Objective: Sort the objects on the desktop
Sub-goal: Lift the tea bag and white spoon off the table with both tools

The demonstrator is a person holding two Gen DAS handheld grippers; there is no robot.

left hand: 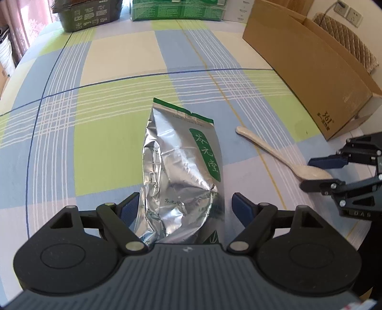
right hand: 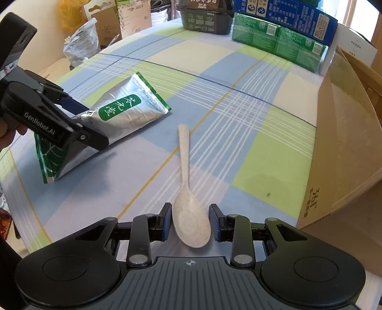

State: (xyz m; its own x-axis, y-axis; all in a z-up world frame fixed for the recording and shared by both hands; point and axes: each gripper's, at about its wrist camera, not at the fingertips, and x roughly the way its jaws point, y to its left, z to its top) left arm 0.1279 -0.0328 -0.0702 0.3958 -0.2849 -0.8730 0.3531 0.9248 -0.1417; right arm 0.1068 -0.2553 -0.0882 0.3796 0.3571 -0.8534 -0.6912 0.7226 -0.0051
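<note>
A silver foil tea bag (left hand: 181, 162) with a green label lies flat on the checked tablecloth (left hand: 107, 133). My left gripper (left hand: 185, 200) stands open over the bag's near end, one blue pad at each side; the right pad is clearly off the foil. In the right wrist view the same bag (right hand: 124, 112) lies under the left gripper (right hand: 90, 124). A pale speckled spoon (right hand: 185, 152) lies handle away from me. My right gripper (right hand: 191, 214) straddles its bowl, the pads very close to the rim with thin gaps showing. The left wrist view shows the spoon (left hand: 260, 140) and right gripper (left hand: 309, 173) at right.
An open cardboard box (right hand: 346, 143) stands along the table's right side, close to the spoon; it also shows as the box (left hand: 310, 59) in the left wrist view. Green cartons (right hand: 279, 45), a blue carton and a dark tub (right hand: 205, 21) line the far edge. Bags and boxes sit beyond the far left.
</note>
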